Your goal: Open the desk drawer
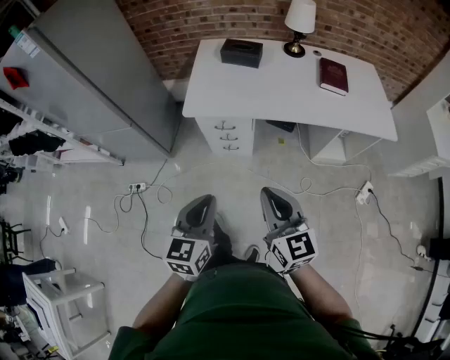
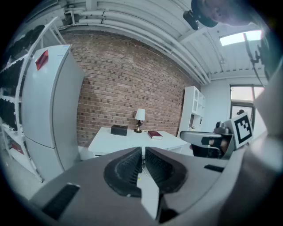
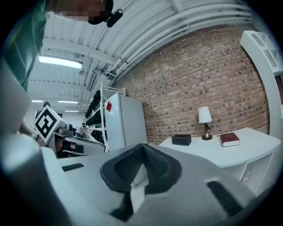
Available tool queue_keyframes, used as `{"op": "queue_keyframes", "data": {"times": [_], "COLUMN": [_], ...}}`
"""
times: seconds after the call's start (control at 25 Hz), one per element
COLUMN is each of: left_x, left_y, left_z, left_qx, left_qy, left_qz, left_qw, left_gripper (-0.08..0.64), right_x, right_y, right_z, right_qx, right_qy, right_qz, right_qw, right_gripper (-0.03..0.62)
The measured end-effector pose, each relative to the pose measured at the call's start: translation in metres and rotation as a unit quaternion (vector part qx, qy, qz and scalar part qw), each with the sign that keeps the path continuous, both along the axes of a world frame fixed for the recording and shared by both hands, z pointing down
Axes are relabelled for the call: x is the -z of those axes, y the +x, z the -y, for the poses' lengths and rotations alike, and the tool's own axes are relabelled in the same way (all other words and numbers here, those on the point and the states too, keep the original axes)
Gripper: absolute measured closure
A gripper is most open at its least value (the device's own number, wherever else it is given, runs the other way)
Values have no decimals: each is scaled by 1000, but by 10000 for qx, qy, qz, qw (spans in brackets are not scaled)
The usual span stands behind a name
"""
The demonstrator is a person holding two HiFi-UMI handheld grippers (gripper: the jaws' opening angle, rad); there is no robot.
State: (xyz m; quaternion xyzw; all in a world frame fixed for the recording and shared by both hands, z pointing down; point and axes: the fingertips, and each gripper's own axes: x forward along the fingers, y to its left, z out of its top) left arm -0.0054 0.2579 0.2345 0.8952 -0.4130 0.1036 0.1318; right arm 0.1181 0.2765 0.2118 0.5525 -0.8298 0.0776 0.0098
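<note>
While left gripper [image 1: 202, 209] and right gripper [image 1: 275, 202] hang closed, empty, drawers [image 1: 226, 135] sit shut beneath worktop [image 1: 281, 95]; brick wall [image 1: 211, 17] behind.

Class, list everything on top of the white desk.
On the white desk: a black rectangular box, a table lamp with white shade and a dark red book. The surface beneath them is covered.

Box [image 1: 241, 53], lamp [image 1: 299, 24] and book [image 1: 333, 75] sit on the desk [image 1: 281, 95]; the fridge [image 1: 105, 77] stands to its left.
</note>
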Motion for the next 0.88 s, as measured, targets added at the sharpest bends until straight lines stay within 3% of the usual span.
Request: {"op": "queue_keyframes", "data": {"times": [0.36,0.6,0.88], "left_x": [-12,-38,-15], "left_y": [-3,-51,-104], "left_z": [-65,-82,-78], "left_qx": [-69,116,171], "left_qy": [-238,-481,-280], "left_qz": [-41,-85,-336], "left_qw": [9997,9987,9989], "left_gripper": [535,535,535], "right_x": [-22,-58,-28], "right_y": [-13,-45,-77], "right_z": [-63,-70,-67], "right_qx": [-27,-83,-215], "right_qy": [-346,-703,-509], "right_qz": [-64,-55,-262], "right_qw": [9994,9975,9981], "right_gripper": [594,594,592]}}
